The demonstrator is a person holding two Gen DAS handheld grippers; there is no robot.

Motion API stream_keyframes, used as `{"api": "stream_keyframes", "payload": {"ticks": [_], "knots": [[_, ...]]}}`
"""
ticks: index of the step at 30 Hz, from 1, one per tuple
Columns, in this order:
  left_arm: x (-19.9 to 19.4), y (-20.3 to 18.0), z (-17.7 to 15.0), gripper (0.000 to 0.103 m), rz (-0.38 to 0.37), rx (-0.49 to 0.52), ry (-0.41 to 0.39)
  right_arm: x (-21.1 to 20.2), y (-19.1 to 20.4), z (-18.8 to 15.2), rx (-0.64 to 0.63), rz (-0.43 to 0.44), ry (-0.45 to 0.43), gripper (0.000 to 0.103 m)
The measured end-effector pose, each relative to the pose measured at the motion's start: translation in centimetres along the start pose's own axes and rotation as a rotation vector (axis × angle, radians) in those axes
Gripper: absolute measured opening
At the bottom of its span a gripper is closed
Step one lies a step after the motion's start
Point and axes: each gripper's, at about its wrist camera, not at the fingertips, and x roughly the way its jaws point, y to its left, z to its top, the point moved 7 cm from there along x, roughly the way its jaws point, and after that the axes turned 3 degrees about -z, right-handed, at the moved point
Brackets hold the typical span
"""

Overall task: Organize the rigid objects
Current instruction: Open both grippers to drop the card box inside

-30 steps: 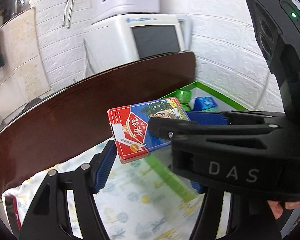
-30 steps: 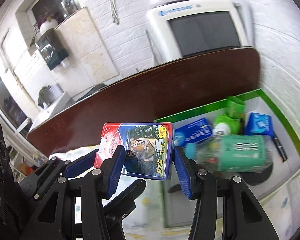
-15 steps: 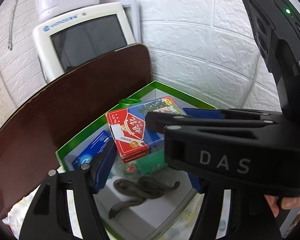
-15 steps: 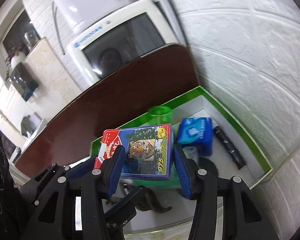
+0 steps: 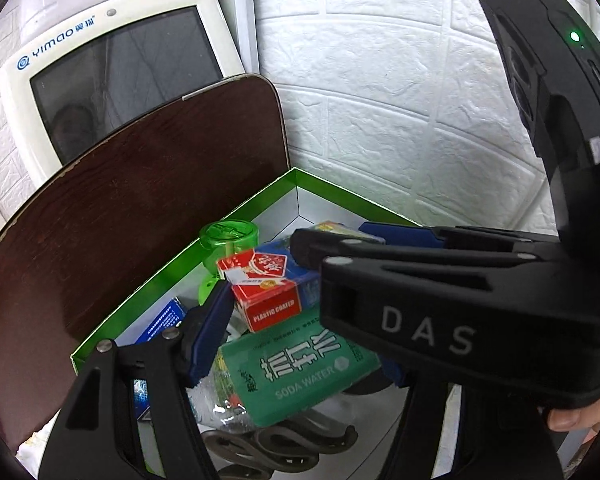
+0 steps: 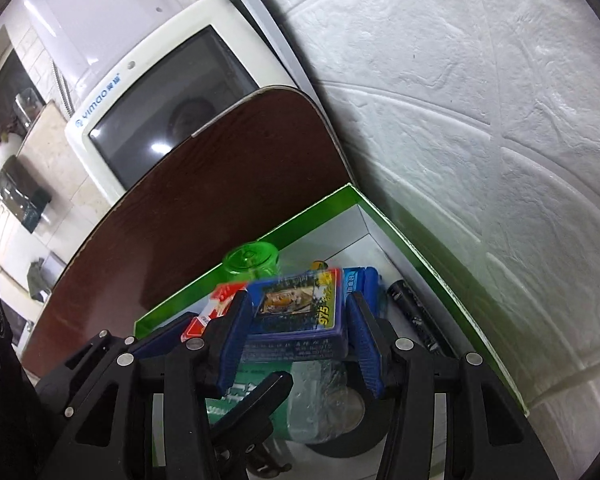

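Note:
A playing-card box (image 5: 268, 292), red at one end with a tiger picture on its blue face (image 6: 296, 304), hangs over the green-rimmed white tray (image 5: 260, 200). My right gripper (image 6: 296, 320) is shut on it, its blue pads pressing both sides. My left gripper (image 5: 296, 320) is shut on the same box at the red end. Its near pad touches the box; its far pad is hidden behind the right gripper's black body (image 5: 420, 320). The left gripper's fingers (image 6: 156, 336) show at the lower left in the right wrist view.
In the tray lie a green soda-water bottle (image 5: 300, 372), a green lidded jar (image 5: 228, 240), blue packets (image 5: 160, 320) (image 6: 364, 284), a black cylinder (image 6: 412, 312), a black tape roll (image 6: 352, 436) and dark hooks (image 5: 268, 448). A brown board (image 5: 140, 220) and white wall (image 6: 460, 120) border it.
Both grippers have carried the card box sideways together, from above the patterned cloth to above the tray and a little lower. The box now tilts more. Neither grip has changed.

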Motion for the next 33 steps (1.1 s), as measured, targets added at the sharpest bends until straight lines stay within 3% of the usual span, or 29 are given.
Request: {"api": "stream_keyframes", "payload": {"ticks": [6,18,29,33], "knots": [[0.7,0.1,0.4,0.063,-0.006,0.017,-0.001,0.6,-0.7,0.2,0.015,-0.011,-0.007,0.052],[-0.5,1.2,-0.4,0.067,0.051,-0.013,-0.002,-0.4,-0.4,0.3,0.010,-0.033,-0.030,0.052],[-5.2,2.6,-2.2,0.072,0.119,-0.066,-0.038,-4.3,-0.3,-0.4,0.007,-0.054,-0.055,0.052],[-7.2,2.8,-3.1,0.074,0.136,-0.095,-0.056,-6.0,-0.1,-1.3,0.001,-0.052,-0.061,0.059]]}}
